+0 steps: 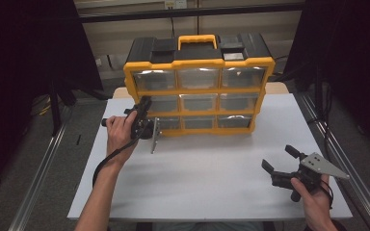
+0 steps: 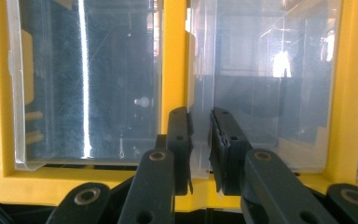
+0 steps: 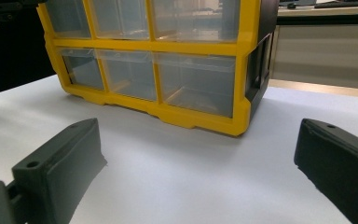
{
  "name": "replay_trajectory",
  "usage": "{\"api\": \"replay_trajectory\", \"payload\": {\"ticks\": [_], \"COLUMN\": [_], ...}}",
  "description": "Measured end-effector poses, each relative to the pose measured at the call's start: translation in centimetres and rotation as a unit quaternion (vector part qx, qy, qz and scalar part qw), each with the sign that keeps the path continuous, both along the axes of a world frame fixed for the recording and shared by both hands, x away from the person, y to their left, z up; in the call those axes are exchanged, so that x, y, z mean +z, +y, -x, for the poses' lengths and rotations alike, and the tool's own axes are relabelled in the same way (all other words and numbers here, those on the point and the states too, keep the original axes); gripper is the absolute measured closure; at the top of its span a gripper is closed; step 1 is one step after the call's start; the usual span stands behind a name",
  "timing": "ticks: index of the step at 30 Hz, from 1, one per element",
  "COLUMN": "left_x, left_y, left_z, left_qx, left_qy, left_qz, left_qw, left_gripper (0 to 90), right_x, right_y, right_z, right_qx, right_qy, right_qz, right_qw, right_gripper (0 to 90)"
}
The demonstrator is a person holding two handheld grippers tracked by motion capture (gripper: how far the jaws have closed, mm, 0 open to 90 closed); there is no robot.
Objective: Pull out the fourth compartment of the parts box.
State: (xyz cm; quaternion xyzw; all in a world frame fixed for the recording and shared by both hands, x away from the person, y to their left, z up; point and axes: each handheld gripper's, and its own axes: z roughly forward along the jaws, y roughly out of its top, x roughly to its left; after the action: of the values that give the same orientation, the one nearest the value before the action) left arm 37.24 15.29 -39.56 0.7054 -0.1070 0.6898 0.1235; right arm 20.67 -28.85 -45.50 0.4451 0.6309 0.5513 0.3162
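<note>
The yellow and black drawer cabinet [image 1: 200, 84] stands upright at the far edge of the white surface [image 1: 207, 168], about midway between its left and right edges, with its clear drawer fronts facing me in three rows of three and a yellow carry handle [image 1: 197, 41] on top. My left hand-held gripper [image 1: 147, 126] is pushed up against the cabinet's lower left part, at the leftmost drawers of the middle and bottom rows. In the left gripper view my left jaws stand almost together, leaving a narrow slit between them, and the clear lip of a drawer [image 2: 261, 93] runs down into that slit beside the yellow divider [image 2: 174, 65]; I cannot tell for certain whether the pads are actually pinching the plastic or just sitting either side of it. The neighbouring drawer [image 2: 88, 84] on the other side of the divider is closed flush, its front catching a bright streak of light. My left hand [image 1: 120, 130] wraps the gripper's body, and its cable [image 1: 107, 161] trails back along my forearm toward the near edge. My right hand-held gripper [image 1: 282, 159] is well apart from the cabinet, just above the surface near its near right corner, held in my right hand [image 1: 313, 192] with the grey three-cornered plate [image 1: 323, 166] on top. Its jaws are spread wide with nothing between them, pointing toward the cabinet's right end, whose black side panel [image 3: 261, 56] I see in the right gripper view.
</note>
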Motion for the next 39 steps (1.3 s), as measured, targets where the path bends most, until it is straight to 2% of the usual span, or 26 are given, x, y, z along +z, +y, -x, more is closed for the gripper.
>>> {"api": "replay_trajectory", "payload": {"ticks": [5, 6, 7, 8, 9, 12, 14, 18, 24, 27, 29, 30, 31, 35, 37, 38, 39], "left_x": [0.0, 0.0, -0.2, 0.0, 0.1, 0.1, 0.0, 0.0, 0.0, -0.1, 0.0, 0.2, 0.2, 0.2, -0.1, 0.0, -0.1], "left_y": [-0.1, -0.1, 0.0, 0.0, 0.0, 0.0, 0.0, 0.0, 0.0, 0.0, 0.0, 0.0, 0.0, 0.0, 0.0, 0.1, 0.0], "left_z": [0.1, 0.0, -0.1, 0.1, 0.2, 0.2, 0.2, 0.4, 0.5, 0.6, 0.6, 0.8, 0.9, 1.0, 0.9, 1.0, 0.9], "left_qx": [0.003, 0.002, -0.01, 0.001, 0.001, 0.002, 0.002, 0.003, -0.002, -0.005, -0.004, 0.01, 0.01, 0.01, -0.005, 0.005, -0.001], "left_qy": [0.001, 0.001, -0.005, 0.0, -0.005, -0.007, -0.003, -0.01, -0.009, -0.009, -0.01, -0.013, -0.013, -0.014, -0.011, -0.006, -0.006], "left_qz": [0.004, 0.008, 0.019, 0.011, 0.009, 0.009, 0.017, 0.016, 0.013, 0.019, 0.013, -0.001, -0.004, -0.001, 0.02, 0.015, 0.023], "left_qw": [1.0, 1.0, 0.9997, 0.9999, 0.9999, 0.9999, 0.9998, 0.9998, 0.9999, 0.9998, 0.9999, 0.9999, 0.9999, 0.9998, 0.9997, 0.9999, 0.9997], "left_gripper": [79.0, 79.0, 79.1, 79.1, 79.1, 79.1, 79.1, 79.1, 79.2, 79.1, 79.2, 79.2, 79.2, 79.2, 79.2, 79.2, 79.2], "right_x": [0.0, 0.0, 0.0, 0.0, 0.0, 0.0, 0.1, 0.1, 0.1, 0.1, 0.1, 0.1, 0.1, 0.1, 0.1, 0.1, 0.1], "right_y": [0.0, 0.0, 0.0, 0.0, 0.0, 0.0, 0.0, 0.0, 0.0, 0.0, 0.0, 0.0, 0.0, 0.0, 0.1, 0.1, 0.1], "right_z": [0.0, 0.0, 0.0, 0.0, 0.0, 0.1, 0.1, 0.1, 0.1, 0.2, 0.2, 0.2, 0.2, 0.2, 0.1, 0.1, 0.1], "right_qx": [0.0, 0.0, 0.0, 0.0, 0.0, 0.001, 0.001, 0.001, 0.005, 0.01, 0.011, 0.012, 0.014, 0.015, 0.013, 0.014, 0.014], "right_qy": [-0.001, -0.001, -0.001, -0.001, -0.001, 0.001, 0.001, -0.001, -0.002, -0.003, -0.003, -0.003, -0.005, -0.003, -0.004, -0.004, -0.004], "right_qz": [0.001, 0.001, 0.0, 0.0, 0.0, -0.001, -0.002, 0.0, -0.003, -0.003, -0.002, -0.002, -0.001, -0.004, -0.004, -0.002, -0.003], "right_qw": [1.0, 1.0, 1.0, 1.0, 1.0, 1.0, 1.0, 1.0, 1.0, 0.9999, 0.9999, 0.9999, 0.9999, 0.9999, 0.9999, 0.9999, 0.9999], "right_gripper": [0.8, 0.8, 0.8, 0.8, 0.8, 0.8, 0.8, 0.8, 0.5, 0.3, 0.0, 0.0, 0.0, 0.0, 0.0, 0.0, 0.0]}}
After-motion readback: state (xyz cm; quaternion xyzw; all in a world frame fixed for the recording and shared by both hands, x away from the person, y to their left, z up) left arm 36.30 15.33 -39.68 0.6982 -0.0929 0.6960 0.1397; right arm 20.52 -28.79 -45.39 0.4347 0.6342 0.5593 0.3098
